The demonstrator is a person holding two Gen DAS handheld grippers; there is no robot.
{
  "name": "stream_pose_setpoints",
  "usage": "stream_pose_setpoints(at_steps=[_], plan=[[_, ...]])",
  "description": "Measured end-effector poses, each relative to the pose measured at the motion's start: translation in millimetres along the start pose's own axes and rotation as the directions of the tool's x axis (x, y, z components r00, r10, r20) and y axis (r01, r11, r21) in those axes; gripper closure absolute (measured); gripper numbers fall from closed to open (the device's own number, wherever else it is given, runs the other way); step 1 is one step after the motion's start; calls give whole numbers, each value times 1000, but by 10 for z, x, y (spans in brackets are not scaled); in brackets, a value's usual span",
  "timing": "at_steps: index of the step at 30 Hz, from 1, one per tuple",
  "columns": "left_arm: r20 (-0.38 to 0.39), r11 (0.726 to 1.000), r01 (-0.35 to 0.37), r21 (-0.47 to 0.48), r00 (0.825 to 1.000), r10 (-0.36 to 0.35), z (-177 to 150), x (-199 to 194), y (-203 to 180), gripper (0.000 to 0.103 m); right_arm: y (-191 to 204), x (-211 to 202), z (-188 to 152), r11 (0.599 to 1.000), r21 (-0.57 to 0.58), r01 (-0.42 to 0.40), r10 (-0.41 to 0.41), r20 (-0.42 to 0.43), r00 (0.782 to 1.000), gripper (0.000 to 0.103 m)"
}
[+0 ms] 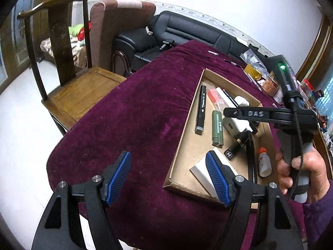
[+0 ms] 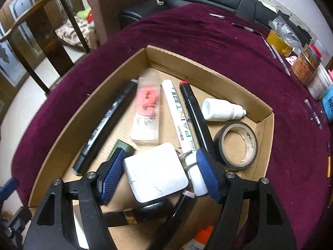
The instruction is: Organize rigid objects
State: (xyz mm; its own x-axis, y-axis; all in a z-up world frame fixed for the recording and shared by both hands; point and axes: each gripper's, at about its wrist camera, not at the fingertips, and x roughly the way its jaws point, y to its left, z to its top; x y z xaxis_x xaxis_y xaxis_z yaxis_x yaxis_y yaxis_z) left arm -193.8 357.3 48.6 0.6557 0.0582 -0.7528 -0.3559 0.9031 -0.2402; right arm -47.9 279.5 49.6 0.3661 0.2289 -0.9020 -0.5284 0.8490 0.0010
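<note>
Right gripper [image 2: 158, 171] poised over the near part of the cardboard tray [image 2: 208, 77], jaws wide, straddling the white charger block [image 2: 155, 171] with a gap showing on both sides; pads not yet pressing. Left gripper [image 1: 168, 180] also wide and empty, hovering over the purple-covered tabletop [image 1: 129, 112] at the tray's near left corner, one pad above a white card [image 1: 200, 170] inside the tray.

Judged step: picking the charger out of the tray. Best done by lowering straight onto the block's flat sides, keeping the right pad clear of the metal prongs [image 2: 188, 160], which point toward the white paint marker [image 2: 179, 112]. Closing on the prongs likely to twist the block. Worth centring the block between the pads before squeezing, since smooth plastic may slip.

Further in, just beyond the charger: a black marker [image 2: 106, 125] along the tray's left wall, a clear packet with red contents [image 2: 146, 108], the paint marker and a black red-capped pen [image 2: 193, 112] lying side by side. Right of those, a roll of black tape [image 2: 237, 143] and a white dropper bottle [image 2: 220, 110] near the tray's far right corner. Beyond the tray, jars and packets crowding the tabletop's far right edge.
</note>
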Motion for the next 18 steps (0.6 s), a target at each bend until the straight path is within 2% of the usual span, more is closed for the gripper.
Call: stream_pose_setpoints(at_steps=[3,5,7,10,14,18], plan=[[40,999,-52,16,998,52,7,-87,-63,32,-63,-233,-89,999,19,-36,34,88,996,31],[72,996,-82,29,994,80,14,-140,-113,31,-91,-467,-221,1000,4,-22,21,156,988,31],[102,994,-100,38,990,95,12,-188,-174,30,-117,-689,-392,999,-18,29,-24,229,973,30],[135,995,-87,41,988,80,-3,-253,-283,29,-158,-947,-659,991,-31,130,-113,317,942,28],[184,997,-72,40,981,64,-27,-345,-458,24,-332,-1161,-955,975,5,220,-207,363,908,25],[208,995,-72,67,976,56,-55,-433,-674,23,-559,-1259,-1136,974,68,217,-227,355,907,25]])
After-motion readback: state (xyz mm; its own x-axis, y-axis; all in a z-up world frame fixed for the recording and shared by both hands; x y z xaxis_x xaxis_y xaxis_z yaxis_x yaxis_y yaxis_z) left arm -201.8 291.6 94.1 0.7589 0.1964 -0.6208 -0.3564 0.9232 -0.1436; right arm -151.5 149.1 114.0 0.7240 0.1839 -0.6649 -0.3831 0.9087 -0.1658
